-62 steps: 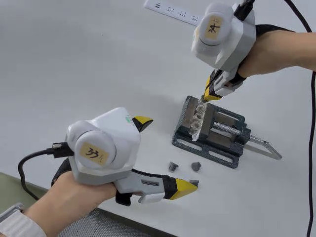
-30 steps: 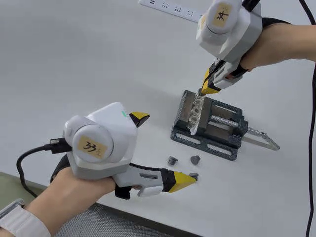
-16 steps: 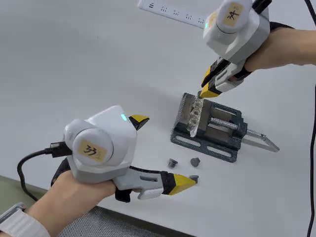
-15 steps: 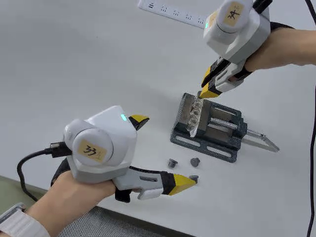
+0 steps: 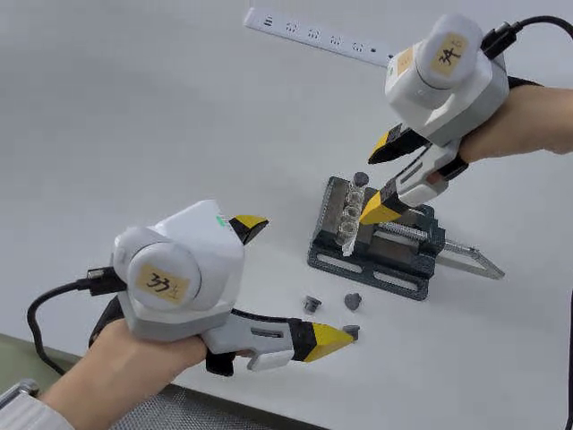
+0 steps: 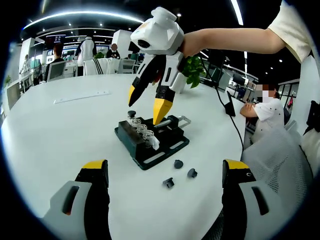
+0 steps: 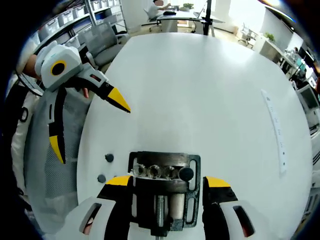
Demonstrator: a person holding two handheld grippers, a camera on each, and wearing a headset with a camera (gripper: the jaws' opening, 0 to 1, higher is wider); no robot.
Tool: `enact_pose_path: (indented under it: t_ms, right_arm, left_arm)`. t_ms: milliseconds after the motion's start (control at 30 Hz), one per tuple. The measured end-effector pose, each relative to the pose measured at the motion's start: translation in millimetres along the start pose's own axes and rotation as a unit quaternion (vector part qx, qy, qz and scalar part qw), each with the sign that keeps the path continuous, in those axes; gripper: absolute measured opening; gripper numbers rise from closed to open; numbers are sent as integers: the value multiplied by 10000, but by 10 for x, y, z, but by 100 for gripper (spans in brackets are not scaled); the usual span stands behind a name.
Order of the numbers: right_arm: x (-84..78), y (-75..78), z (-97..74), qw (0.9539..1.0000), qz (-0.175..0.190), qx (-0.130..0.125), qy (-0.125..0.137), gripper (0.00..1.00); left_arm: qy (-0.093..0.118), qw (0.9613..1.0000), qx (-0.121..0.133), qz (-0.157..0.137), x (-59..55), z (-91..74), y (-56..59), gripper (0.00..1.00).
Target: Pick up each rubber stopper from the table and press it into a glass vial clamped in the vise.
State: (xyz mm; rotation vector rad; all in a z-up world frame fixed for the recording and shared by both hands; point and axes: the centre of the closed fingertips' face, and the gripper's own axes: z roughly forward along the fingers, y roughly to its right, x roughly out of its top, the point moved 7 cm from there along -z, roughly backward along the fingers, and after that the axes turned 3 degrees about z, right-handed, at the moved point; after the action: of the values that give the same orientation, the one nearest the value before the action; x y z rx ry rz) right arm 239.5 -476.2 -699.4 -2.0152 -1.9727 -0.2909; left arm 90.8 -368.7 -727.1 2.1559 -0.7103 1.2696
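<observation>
A dark vise (image 5: 387, 255) clamps a row of glass vials (image 5: 347, 218). A dark rubber stopper (image 5: 360, 178) sits in the far vial. My right gripper (image 5: 374, 186) hangs open just above that end of the row, its jaws apart on either side of the vials. In the right gripper view the capped vial (image 7: 186, 174) lies between the jaws, over the vise (image 7: 165, 200). Three loose stoppers (image 5: 311, 304) (image 5: 353, 301) (image 5: 351, 331) lie in front of the vise. My left gripper (image 5: 293, 279) stands open near the table's front edge, one yellow tip beside the nearest stopper.
A white power strip (image 5: 313, 36) lies at the far side of the white table (image 5: 134, 134). The vise handle (image 5: 470, 260) sticks out to the right. The table's front edge (image 5: 215, 394) runs just behind the left hand. A seated person (image 6: 265, 107) is beyond the table.
My right gripper was shut on a stopper at the far vial; now it has opened and drawn up and right, leaving the stopper in the vial. The left gripper has hardly moved.
</observation>
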Motion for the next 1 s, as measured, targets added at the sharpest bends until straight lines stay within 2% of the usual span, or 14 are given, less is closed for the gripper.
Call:
enact_pose_path:
  t_ms: [367,500,733,1000]
  right_arm:
    - [-85,-197,-3,9987,313,27,397,74]
    - [-142,-287,-1,9974,396,34,605,78]
    - [-282,-395,-24,9957,553,-40,739,75]
    - [-406,-661,-11,9931,714,-18,928,69]
  left_arm:
    - [-58,9999,12,138,15,-56,-31,94]
    - [-35,9998,20,169,61,-75,-33,94]
    - [-30,9997,9,242,91,-99,-37,94]
    - [-32,9995,-12,310,115,-121,-14,94]
